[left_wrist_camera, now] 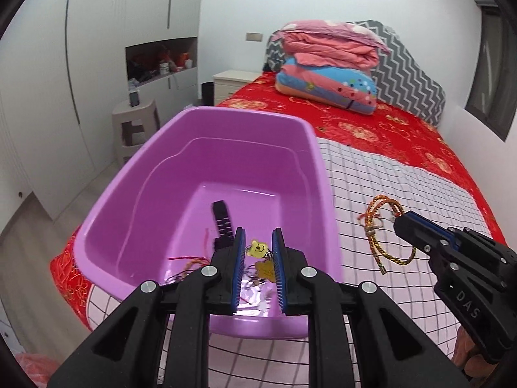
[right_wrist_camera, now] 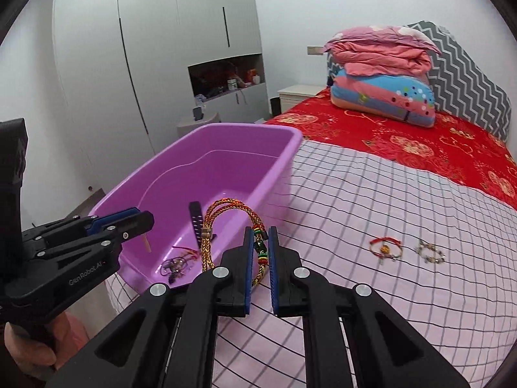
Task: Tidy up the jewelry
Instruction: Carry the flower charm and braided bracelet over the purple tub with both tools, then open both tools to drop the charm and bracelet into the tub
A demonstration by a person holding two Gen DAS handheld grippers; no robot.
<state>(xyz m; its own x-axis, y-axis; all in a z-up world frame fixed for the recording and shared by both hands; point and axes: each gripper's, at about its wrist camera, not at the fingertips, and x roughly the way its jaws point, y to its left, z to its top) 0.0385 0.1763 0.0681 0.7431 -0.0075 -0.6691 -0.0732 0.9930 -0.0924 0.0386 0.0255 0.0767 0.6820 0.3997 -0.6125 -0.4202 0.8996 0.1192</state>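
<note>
While dangling, braided gold-orange bracelet (right_wrist_camera: 226,226) loops; green-red beaded end.

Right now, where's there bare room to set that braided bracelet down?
The far half of the purple tub is bare; its near end holds a black strap and trinkets. The checked blanket is open beyond the two small bracelets.

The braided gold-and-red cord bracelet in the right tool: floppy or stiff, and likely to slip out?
The braided cord bracelet is probably floppy: its loops droop from the right tool, which pinches a single strand. It looks light. Its woven texture against the ribbed blue pads suggests little slipping, though the dangling loops may swing or snag on the purple tub.
</note>
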